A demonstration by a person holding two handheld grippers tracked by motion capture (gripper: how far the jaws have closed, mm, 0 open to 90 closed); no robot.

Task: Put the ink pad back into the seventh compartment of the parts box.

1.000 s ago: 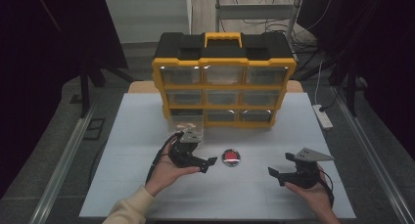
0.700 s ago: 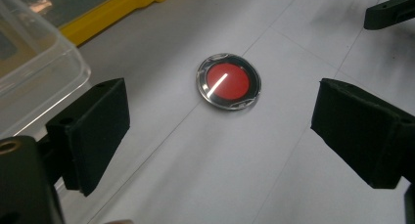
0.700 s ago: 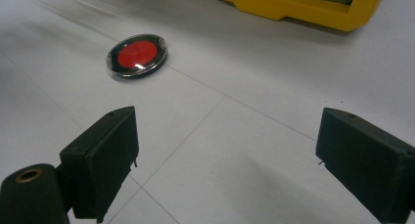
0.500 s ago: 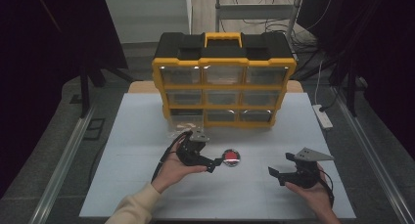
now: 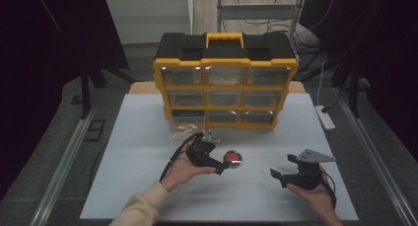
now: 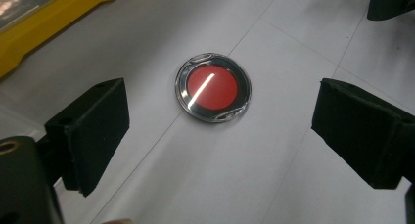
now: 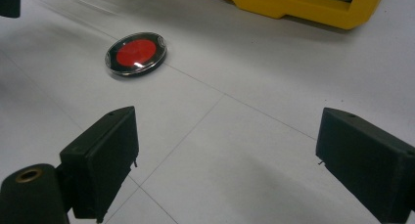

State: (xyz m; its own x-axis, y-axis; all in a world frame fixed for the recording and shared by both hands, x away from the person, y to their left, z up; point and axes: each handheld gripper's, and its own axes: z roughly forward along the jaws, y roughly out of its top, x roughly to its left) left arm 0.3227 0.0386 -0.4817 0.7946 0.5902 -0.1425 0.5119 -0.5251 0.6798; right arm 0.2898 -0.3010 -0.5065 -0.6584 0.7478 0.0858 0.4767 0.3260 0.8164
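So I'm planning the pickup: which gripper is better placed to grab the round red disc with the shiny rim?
Left. The left gripper sits right beside the round red disc with the shiny rim, jaws open around it; the right gripper rests farther off.

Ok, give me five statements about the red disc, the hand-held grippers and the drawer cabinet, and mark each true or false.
1. The left hand-held gripper is open, with the round red disc lying on the table ahead of its jaws. True.
2. The right hand-held gripper is shut on the disc. False: it is open, and the disc lies apart from it on the table.
3. The yellow and black drawer cabinet stands at the far side of the white table. True.
4. The disc sits inside a cabinet drawer. False: it lies flat on the table.
5. One clear drawer at the cabinet's bottom left is pulled out. True.
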